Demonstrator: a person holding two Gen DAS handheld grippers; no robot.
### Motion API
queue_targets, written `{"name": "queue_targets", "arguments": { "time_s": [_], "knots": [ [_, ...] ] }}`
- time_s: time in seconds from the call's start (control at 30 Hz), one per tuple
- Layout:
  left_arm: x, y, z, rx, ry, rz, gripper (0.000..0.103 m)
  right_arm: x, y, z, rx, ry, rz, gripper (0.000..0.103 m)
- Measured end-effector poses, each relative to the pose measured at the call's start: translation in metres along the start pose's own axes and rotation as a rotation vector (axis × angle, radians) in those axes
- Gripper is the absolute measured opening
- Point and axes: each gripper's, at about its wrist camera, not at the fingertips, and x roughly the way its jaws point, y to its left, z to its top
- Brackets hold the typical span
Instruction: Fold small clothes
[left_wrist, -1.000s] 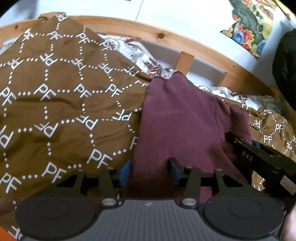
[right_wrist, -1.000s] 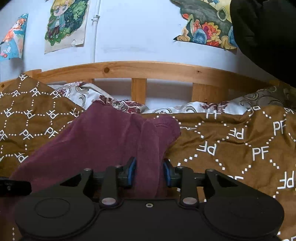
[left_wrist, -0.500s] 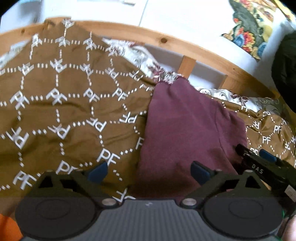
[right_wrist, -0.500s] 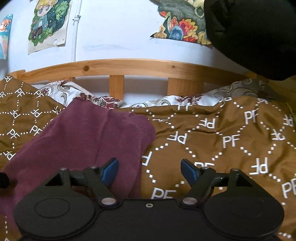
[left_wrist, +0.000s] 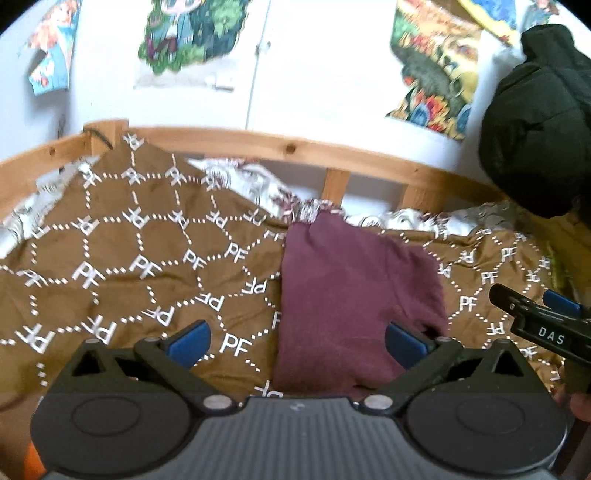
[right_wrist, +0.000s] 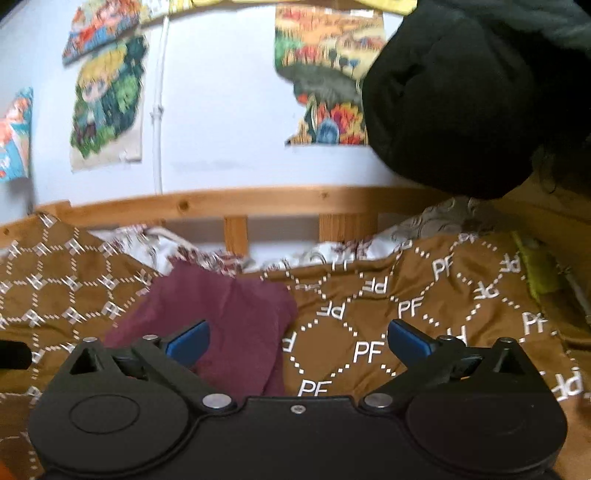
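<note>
Lying folded on the brown patterned blanket (left_wrist: 122, 266), the maroon garment (left_wrist: 351, 291) looked soft and limp; both the left gripper (left_wrist: 295, 339) and right gripper (right_wrist: 297, 341) had just been opening, empty; its edges offered holds.

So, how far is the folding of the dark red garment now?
The dark red garment lies folded into a narrow shape on the brown blanket, so at least one fold looks done. Nothing is in hand: the left gripper and the right gripper have just been opening, with no cloth pinched. Whether another fold remains, I cannot tell; no other clothes to fold show.
</note>
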Motion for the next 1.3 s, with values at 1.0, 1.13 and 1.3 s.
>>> {"name": "queue_targets", "arguments": {
  "time_s": [1.0, 1.13, 1.3],
  "knots": [
    [-0.122, 0.009, -0.072, 0.129, 0.032, 0.015, 0.102, -0.196, 0.027, -0.038, -0.014, -0.082, 0.074, 0.102],
    [-0.118, 0.008, -0.074, 0.136, 0.045, 0.028, 0.102, -0.200, 0.036, -0.042, -0.061, -0.076, 0.081, 0.102],
    [-0.117, 0.009, -0.075, 0.137, 0.049, 0.041, 0.102, -0.194, 0.035, -0.042, -0.061, -0.044, 0.071, 0.102]
  ]
}}
